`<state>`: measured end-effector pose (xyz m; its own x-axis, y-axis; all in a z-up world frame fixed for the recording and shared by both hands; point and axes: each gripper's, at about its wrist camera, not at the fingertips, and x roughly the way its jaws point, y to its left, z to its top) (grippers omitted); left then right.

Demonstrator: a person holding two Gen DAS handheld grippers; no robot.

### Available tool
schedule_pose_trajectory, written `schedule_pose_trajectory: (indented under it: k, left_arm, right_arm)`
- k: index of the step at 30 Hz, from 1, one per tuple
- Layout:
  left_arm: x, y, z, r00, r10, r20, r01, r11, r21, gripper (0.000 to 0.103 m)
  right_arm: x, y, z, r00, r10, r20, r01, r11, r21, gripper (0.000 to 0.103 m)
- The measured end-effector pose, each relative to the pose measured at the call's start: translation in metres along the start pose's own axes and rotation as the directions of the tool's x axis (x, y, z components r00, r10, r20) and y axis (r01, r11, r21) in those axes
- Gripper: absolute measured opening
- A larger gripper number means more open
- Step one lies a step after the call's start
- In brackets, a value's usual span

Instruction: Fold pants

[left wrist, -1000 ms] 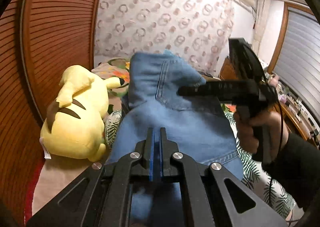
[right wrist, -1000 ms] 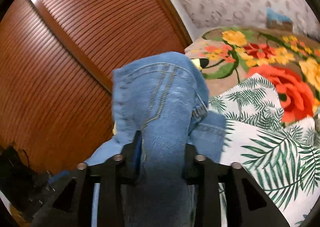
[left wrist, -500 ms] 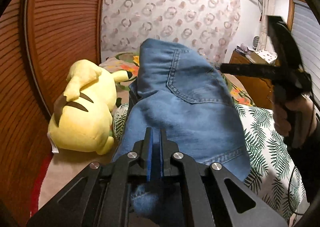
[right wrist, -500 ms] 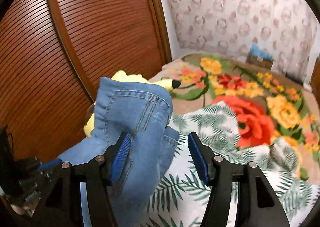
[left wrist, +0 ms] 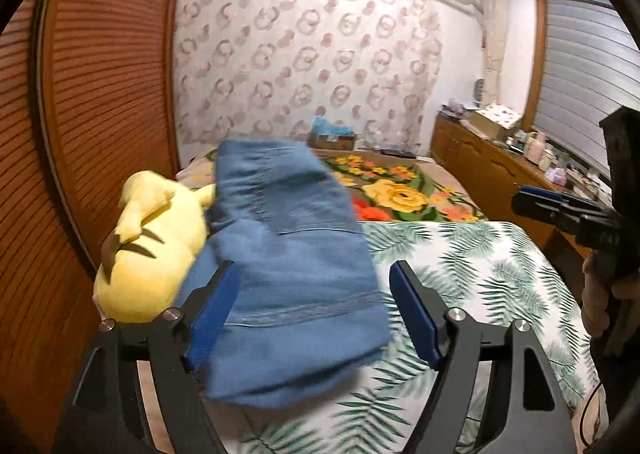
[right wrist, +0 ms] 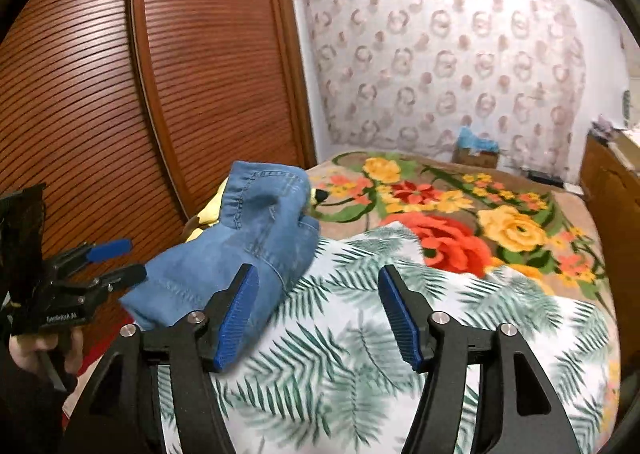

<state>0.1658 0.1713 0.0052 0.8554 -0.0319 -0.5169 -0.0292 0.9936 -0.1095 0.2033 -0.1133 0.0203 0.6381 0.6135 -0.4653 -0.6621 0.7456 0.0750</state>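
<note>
The folded blue jeans [left wrist: 292, 238] lie in a bundle on the palm-leaf sheet [left wrist: 460, 274], their left side against a yellow plush toy [left wrist: 152, 246]. My left gripper [left wrist: 314, 268] is opening, its blue pads wide apart on either side of the jeans' near end and not pressing on it. In the right wrist view the jeans [right wrist: 256, 238] sit ahead to the left. My right gripper [right wrist: 317, 270] is opening too, with only the sheet between its fingers. A hand holds the right gripper [left wrist: 560, 210] off to the right of the jeans, and the left gripper [right wrist: 108, 258] shows beside them.
A brown louvred wooden door [left wrist: 100, 94] runs along the left of the bed. A floral blanket [left wrist: 400, 190] covers the far half. A wooden dresser [left wrist: 480, 170] with small items stands at the right. A cardboard box [right wrist: 476, 156] sits at the far wall.
Both grippers have opened and let go of the jeans. The right gripper swung away to the right; the left drew back. The jeans now rest on the bed.
</note>
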Motion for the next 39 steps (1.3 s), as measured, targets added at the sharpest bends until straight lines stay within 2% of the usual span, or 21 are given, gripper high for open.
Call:
schedule_pose_trajectory:
  k: [1, 4, 8, 14, 18, 22, 25, 33, 39]
  left_arm:
    - [-0.004, -0.008, 0.000, 1.000, -0.007, 0.004, 0.007, 1.000, 0.009, 0.084]
    - [-0.013, -0.029, -0.003, 0.999, -0.031, 0.023, 0.031, 0.999, 0.022, 0.087]
    - [-0.022, -0.057, -0.006, 0.998, -0.051, 0.035, 0.049, 0.998, 0.049, 0.103]
    - [-0.041, -0.092, -0.012, 0.995, -0.084, 0.057, 0.079, 0.993, 0.083, 0.103]
    - [-0.052, -0.110, -0.015, 0.997, -0.052, 0.061, 0.045, 0.994, 0.100, 0.103]
    - [-0.065, -0.124, -0.016, 0.997, -0.015, 0.072, 0.007, 0.994, 0.110, 0.103]
    - [-0.070, -0.129, -0.016, 0.997, -0.020, 0.073, 0.012, 0.994, 0.107, 0.103]
    - [-0.083, -0.149, -0.018, 0.995, -0.030, 0.092, 0.018, 0.992, 0.127, 0.103]
    - [-0.084, -0.153, -0.018, 0.995, -0.031, 0.091, 0.019, 0.992, 0.128, 0.103]
  right_arm:
    - [-0.011, 0.002, -0.007, 1.000, -0.018, 0.010, 0.018, 1.000, -0.002, 0.067]
    - [-0.051, 0.003, -0.028, 0.997, -0.062, 0.041, 0.061, 0.998, 0.012, 0.072]
    - [-0.097, 0.015, -0.048, 0.990, -0.125, 0.069, 0.123, 0.992, 0.041, 0.076]
    - [-0.152, 0.038, -0.077, 0.969, -0.225, 0.105, 0.218, 0.973, 0.075, 0.076]
    - [-0.165, 0.059, -0.084, 0.952, -0.286, 0.107, 0.277, 0.957, 0.089, 0.076]
    - [-0.174, 0.083, -0.086, 0.942, -0.310, 0.129, 0.299, 0.949, 0.096, 0.076]
    - [-0.179, 0.092, -0.087, 0.945, -0.298, 0.134, 0.284, 0.952, 0.112, 0.076]
    - [-0.196, 0.108, -0.100, 0.933, -0.329, 0.149, 0.310, 0.941, 0.136, 0.076]
    - [-0.188, 0.101, -0.097, 0.930, -0.336, 0.150, 0.316, 0.938, 0.141, 0.076]
